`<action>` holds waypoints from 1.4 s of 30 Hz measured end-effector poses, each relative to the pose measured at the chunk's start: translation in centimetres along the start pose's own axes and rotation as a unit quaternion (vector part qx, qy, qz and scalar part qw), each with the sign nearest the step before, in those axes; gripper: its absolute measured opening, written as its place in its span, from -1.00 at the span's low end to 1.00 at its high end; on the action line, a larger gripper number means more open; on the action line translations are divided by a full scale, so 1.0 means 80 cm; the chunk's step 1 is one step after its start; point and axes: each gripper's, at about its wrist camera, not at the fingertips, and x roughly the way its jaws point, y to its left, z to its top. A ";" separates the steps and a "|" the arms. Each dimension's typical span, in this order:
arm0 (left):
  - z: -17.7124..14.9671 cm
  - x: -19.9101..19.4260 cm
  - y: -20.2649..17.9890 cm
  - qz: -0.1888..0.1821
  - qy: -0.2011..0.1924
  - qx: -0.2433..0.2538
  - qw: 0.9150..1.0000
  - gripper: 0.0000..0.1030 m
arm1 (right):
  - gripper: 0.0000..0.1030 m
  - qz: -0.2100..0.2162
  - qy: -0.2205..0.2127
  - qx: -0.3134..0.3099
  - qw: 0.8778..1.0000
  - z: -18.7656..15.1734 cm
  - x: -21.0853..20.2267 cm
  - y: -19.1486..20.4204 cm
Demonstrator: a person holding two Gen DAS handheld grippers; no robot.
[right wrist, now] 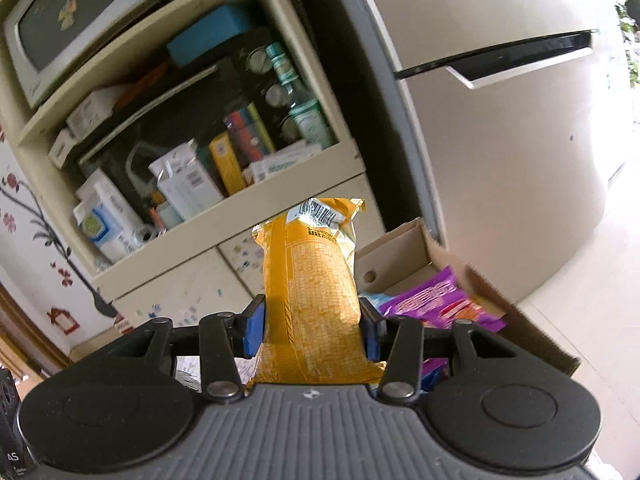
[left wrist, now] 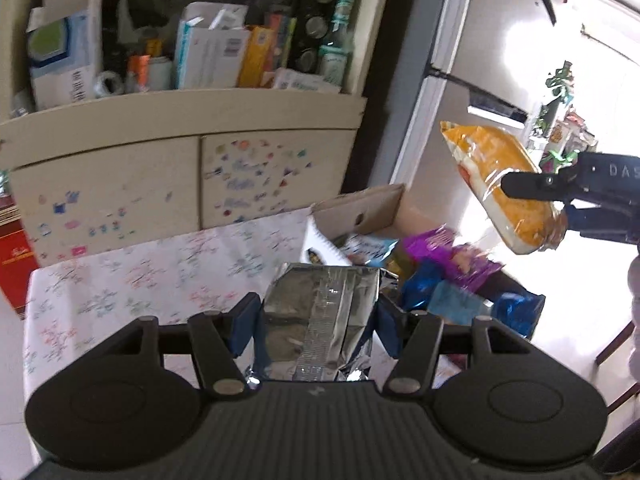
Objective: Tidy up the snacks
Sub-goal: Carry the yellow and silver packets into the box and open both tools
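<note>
Snacks fill both grippers: left gripper (left wrist: 316, 320) clamps a silver foil pack (left wrist: 320, 316) above the cardboard box (left wrist: 360, 210); right gripper (right wrist: 314, 334) pinches the orange packet (right wrist: 312, 292) at three o'clock. Both seem light, crinkly, slippery; mid-body holds suit them.

A cluttered cream shelf unit (left wrist: 180, 112) is seen beside a beige refrigerator (right wrist: 500, 160); the pale floor (left wrist: 520, 80) is brightly lit.

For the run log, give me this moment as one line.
left gripper: shut on silver packet | right gripper: shut on yellow packet | both above cardboard box of snacks
</note>
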 end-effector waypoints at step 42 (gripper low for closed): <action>0.043 0.151 -0.093 -0.023 0.006 0.021 0.999 0.88 | 0.54 -0.082 0.027 0.051 0.995 0.027 0.085 -0.050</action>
